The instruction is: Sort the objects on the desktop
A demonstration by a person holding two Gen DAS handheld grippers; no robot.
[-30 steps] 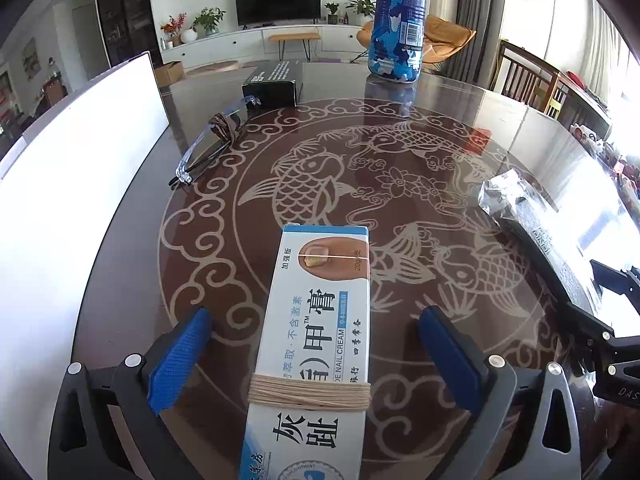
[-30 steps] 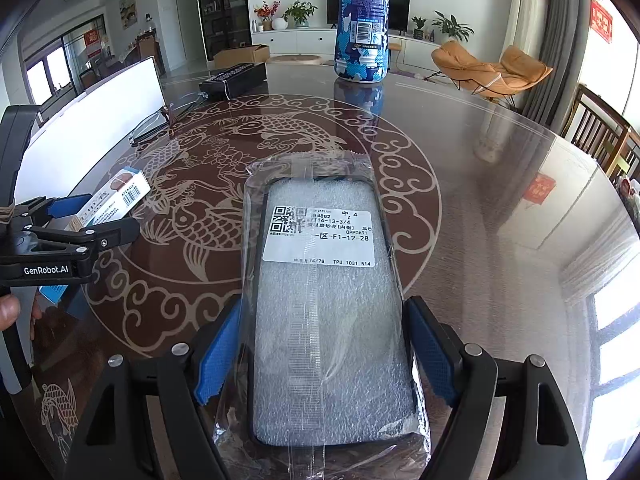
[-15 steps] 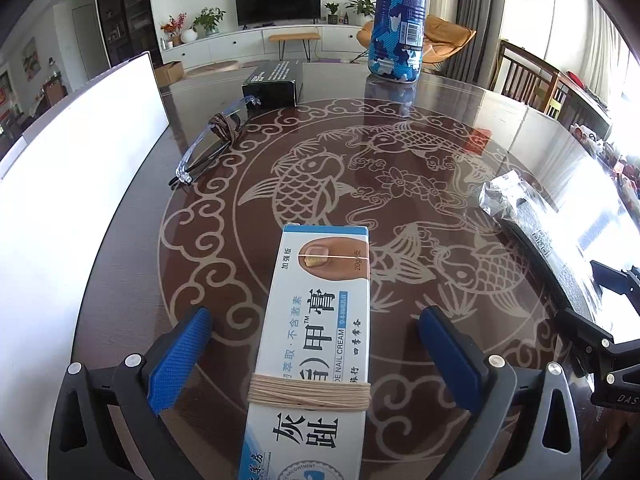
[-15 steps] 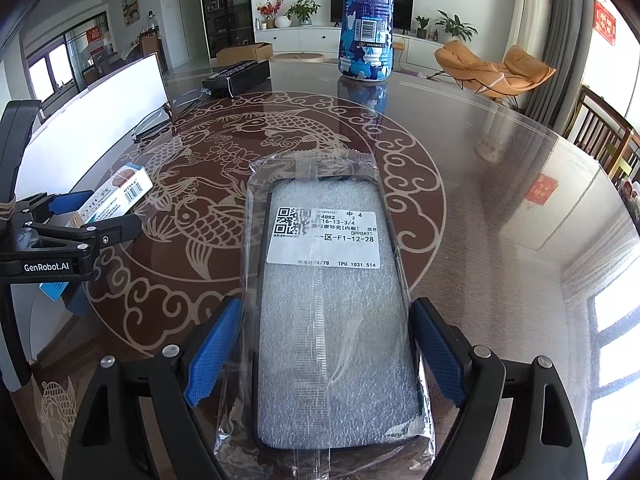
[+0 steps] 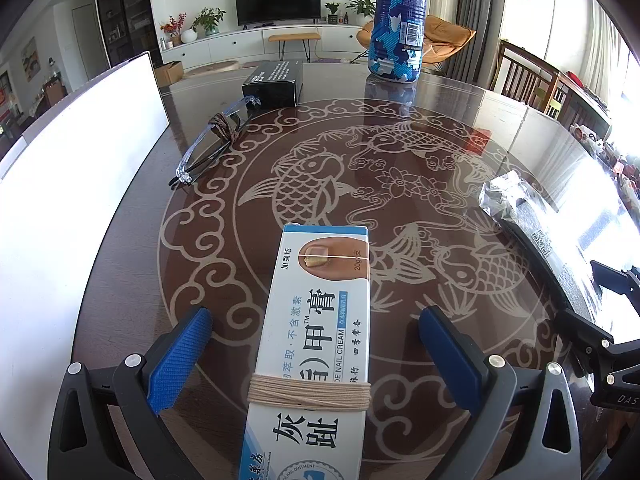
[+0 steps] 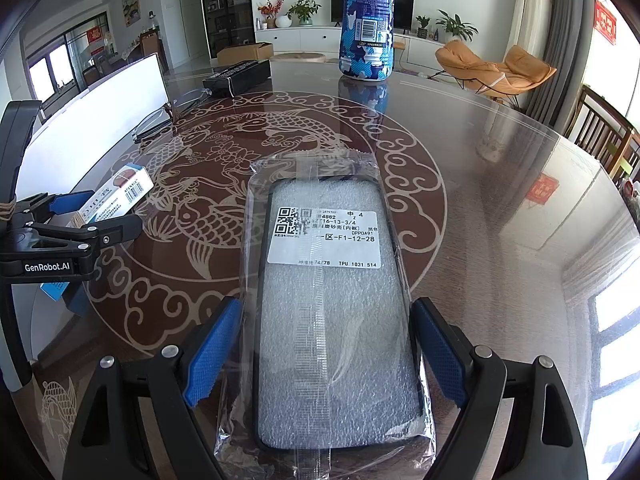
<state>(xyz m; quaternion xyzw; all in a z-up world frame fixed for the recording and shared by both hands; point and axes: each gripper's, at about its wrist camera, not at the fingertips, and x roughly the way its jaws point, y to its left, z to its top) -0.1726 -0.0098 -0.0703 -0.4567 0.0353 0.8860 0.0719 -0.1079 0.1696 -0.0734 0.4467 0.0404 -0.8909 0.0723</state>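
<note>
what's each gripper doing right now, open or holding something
Left gripper: open, straddling the nail cream box, pads clear of it.
Right gripper: open, jaws just widened around the bagged phone case, not gripping it.

A television [image 5: 277,1] is seen against the far wall, above a long white cabinet [image 5: 256,44] on which potted plants [image 5: 208,20] and red flowers [image 6: 270,7] are set. An orange lounge chair [image 6: 494,67] is placed on the floor beyond the counter [image 6: 500,184], near grey curtains [image 5: 474,12]. Dark wooden chairs [image 5: 528,80] are ranged along the window side. A red hanging [image 6: 605,24] is fixed high on the right, and a cardboard box [image 6: 244,51] is left on the floor by the cabinet.
</note>
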